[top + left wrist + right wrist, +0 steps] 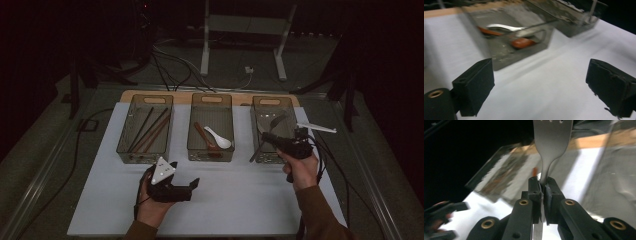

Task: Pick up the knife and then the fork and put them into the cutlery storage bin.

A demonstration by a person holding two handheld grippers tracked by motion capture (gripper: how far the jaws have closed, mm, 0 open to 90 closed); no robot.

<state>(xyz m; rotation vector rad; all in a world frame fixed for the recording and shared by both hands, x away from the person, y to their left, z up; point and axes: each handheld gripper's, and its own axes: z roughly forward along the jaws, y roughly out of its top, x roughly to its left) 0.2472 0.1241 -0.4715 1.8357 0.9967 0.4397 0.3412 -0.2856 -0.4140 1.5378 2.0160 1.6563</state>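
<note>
Spoons (212, 137) in middle bin (211, 151) — centre.

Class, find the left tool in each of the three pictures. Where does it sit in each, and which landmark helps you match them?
High view: the left tool is at lower centre-left, jaws open, on the near side of the middle bin.
Left gripper view: its own two black jaws rise at the lower left and lower right, wide apart.
Right gripper view: blurred, at the lower left edge.
Shared landmark: the white sheet beneath it in all three.
</note>
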